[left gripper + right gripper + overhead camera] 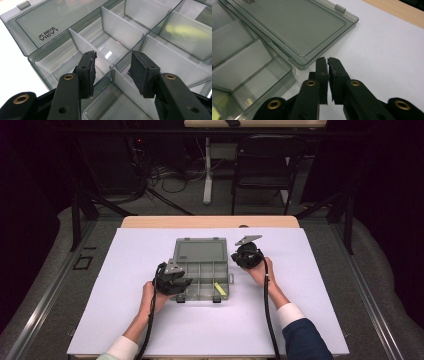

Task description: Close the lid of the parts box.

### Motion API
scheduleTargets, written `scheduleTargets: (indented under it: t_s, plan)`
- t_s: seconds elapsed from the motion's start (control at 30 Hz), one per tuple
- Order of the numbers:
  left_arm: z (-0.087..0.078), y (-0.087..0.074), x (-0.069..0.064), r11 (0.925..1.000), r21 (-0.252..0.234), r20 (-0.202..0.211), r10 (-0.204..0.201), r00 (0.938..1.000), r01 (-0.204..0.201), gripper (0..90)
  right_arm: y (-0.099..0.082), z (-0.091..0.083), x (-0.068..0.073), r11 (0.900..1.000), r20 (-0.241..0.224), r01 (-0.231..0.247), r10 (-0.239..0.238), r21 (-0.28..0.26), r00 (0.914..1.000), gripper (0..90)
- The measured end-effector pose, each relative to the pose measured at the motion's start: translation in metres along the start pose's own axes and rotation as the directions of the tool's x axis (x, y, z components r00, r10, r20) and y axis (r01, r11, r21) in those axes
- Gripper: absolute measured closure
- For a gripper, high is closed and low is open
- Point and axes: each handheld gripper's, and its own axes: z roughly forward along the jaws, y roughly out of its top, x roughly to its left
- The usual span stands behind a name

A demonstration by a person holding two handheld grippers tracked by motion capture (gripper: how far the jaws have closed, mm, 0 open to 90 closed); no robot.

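Clear compartment box (202,270): light, rigid, slick, best pinched at a wall; left gripper (112,71) half-open straddling a divider (125,85), right gripper (327,67) shut, empty, beside the lid (294,27).

it looks like a lab or recording studio. black curtains (30,195), loose cables (170,177) and a folding chair (262,165) surround the white-covered counter (310,270).

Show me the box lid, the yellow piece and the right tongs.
lid (201,250), high view, middle of the flat panel
yellow piece (220,288), high view, its middle
right tongs (327,62), right gripper view, between the tips, shut
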Motion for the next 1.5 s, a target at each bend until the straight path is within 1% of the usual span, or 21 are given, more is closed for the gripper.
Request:
scheduleTargets:
  t_s: [0.07, 0.1, 0.17, 0.27, 0.3, 0.33, 0.4, 0.57, 0.6, 0.63, 0.67, 0.77, 0.87, 0.9, 0.93, 1.0, 1.1, 1.2, 1.27, 1.37, 1.5]
  plan:
    - [0.0, 0.0, 0.0, 1.0, -0.001, 0.001, 0.0, 1.0, 0.0, 55.5, -0.001, 0.005, 0.001, 1.0, -0.005, 0.004, -0.004, 0.007, 1.0, 89.8]
    - [0.0, 0.0, 0.0, 1.0, -0.001, 0.001, 0.0, 1.0, 0.0, 55.5, -0.001, 0.006, 0.001, 0.9995, -0.005, 0.01, -0.009, 0.03, 0.9999, 90.0]
    - [0.0, 0.0, 0.0, 1.0, -0.001, 0.002, 0.0, 1.0, 0.0, 55.5, -0.001, 0.012, 0.002, 0.9997, -0.015, 0.007, -0.006, 0.025, 0.9999, 90.0]
    - [0.0, 0.0, 0.001, 1.0, -0.002, 0.004, -0.001, 1.0, 0.001, 55.5, 0.001, 0.017, 0.002, 0.9992, -0.025, 0.012, -0.011, 0.039, 0.9996, 90.0]
    - [0.0, 0.0, 0.001, 1.0, -0.002, 0.004, 0.0, 1.0, 0.0, 55.5, 0.002, 0.019, 0.003, 0.9986, -0.025, 0.011, -0.009, 0.051, 0.9996, 90.0]
    - [0.0, 0.0, 0.001, 1.0, -0.003, 0.005, -0.001, 1.0, 0.001, 55.5, 0.002, 0.02, 0.003, 0.998, -0.018, 0.023, -0.022, 0.058, 0.9996, 90.0]
    - [0.0, 0.0, 0.001, 1.0, -0.003, 0.005, 0.0, 1.0, 0.0, 55.5, 0.003, 0.02, 0.003, 0.9959, -0.021, 0.019, -0.018, 0.088, 0.9996, 90.0]
    - [0.0, -0.001, 0.001, 1.0, -0.004, 0.007, 0.002, 1.0, -0.002, 55.6, 0.0, 0.025, 0.002, 0.9953, -0.034, 0.02, -0.016, 0.095, 0.9993, 90.0]
    - [0.0, -0.001, 0.001, 1.0, -0.004, 0.008, 0.003, 1.0, -0.003, 55.6, -0.001, 0.027, 0.002, 0.9955, -0.036, 0.013, -0.009, 0.094, 0.9993, 90.0]
    - [0.0, -0.001, 0.002, 1.0, -0.003, 0.008, 0.005, 1.0, -0.005, 55.6, -0.001, 0.027, 0.001, 0.9949, -0.042, 0.02, -0.016, 0.099, 0.999, 90.0]
    - [0.0, -0.001, 0.002, 1.0, -0.004, 0.01, 0.005, 0.9999, -0.005, 55.7, -0.001, 0.026, 0.0, 0.9936, -0.045, 0.014, -0.009, 0.112, 0.999, 90.0]
    - [0.001, -0.001, 0.002, 0.9999, -0.01, 0.014, 0.006, 0.9999, -0.006, 55.7, -0.001, 0.027, 0.0, 0.9952, -0.049, 0.01, -0.005, 0.097, 0.9988, 90.0]
    - [0.001, -0.001, 0.003, 0.9999, -0.012, 0.016, 0.008, 0.9998, -0.007, 55.9, -0.001, 0.027, 0.0, 0.9945, -0.048, 0.014, -0.009, 0.104, 0.9988, 90.0]
    - [0.001, -0.001, 0.003, 0.9999, -0.012, 0.016, 0.008, 0.9998, -0.008, 55.8, 0.0, 0.028, 0.0, 0.9942, -0.048, 0.009, -0.004, 0.107, 0.9989, 90.0]
    - [0.001, -0.001, 0.003, 0.9999, -0.013, 0.017, 0.008, 0.9998, -0.008, 55.9, -0.001, 0.029, -0.001, 0.9956, -0.051, 0.0, 0.004, 0.094, 0.9987, 90.0]
    - [0.001, -0.001, 0.003, 0.9999, -0.011, 0.018, 0.009, 0.9998, -0.009, 55.9, -0.001, 0.028, -0.002, 0.9944, -0.057, -0.004, 0.01, 0.105, 0.9983, 90.0]
    - [0.001, -0.001, 0.003, 0.9999, -0.01, 0.02, 0.009, 0.9998, -0.009, 55.9, -0.001, 0.029, -0.003, 0.9958, -0.06, -0.007, 0.013, 0.092, 0.9981, 90.0]
    - [0.001, -0.001, 0.003, 0.9999, -0.012, 0.02, 0.009, 0.9998, -0.009, 55.9, 0.0, 0.03, -0.004, 0.9956, -0.061, -0.003, 0.009, 0.094, 0.9981, 90.0]
    - [0.001, -0.001, 0.003, 0.9999, -0.01, 0.02, 0.009, 0.9998, -0.009, 55.8, 0.0, 0.03, -0.003, 0.9951, -0.055, -0.011, 0.016, 0.098, 0.9983, 90.0]
    - [0.001, -0.002, 0.003, 0.9999, -0.012, 0.021, 0.01, 0.9997, -0.009, 55.8, 0.0, 0.031, -0.004, 0.9956, -0.056, -0.007, 0.013, 0.093, 0.9983, 90.0]
    - [0.001, -0.001, 0.003, 0.9999, -0.01, 0.02, 0.013, 0.9997, -0.012, 55.8, 0.0, 0.032, -0.005, 0.9963, -0.055, -0.016, 0.02, 0.084, 0.9983, 90.0]
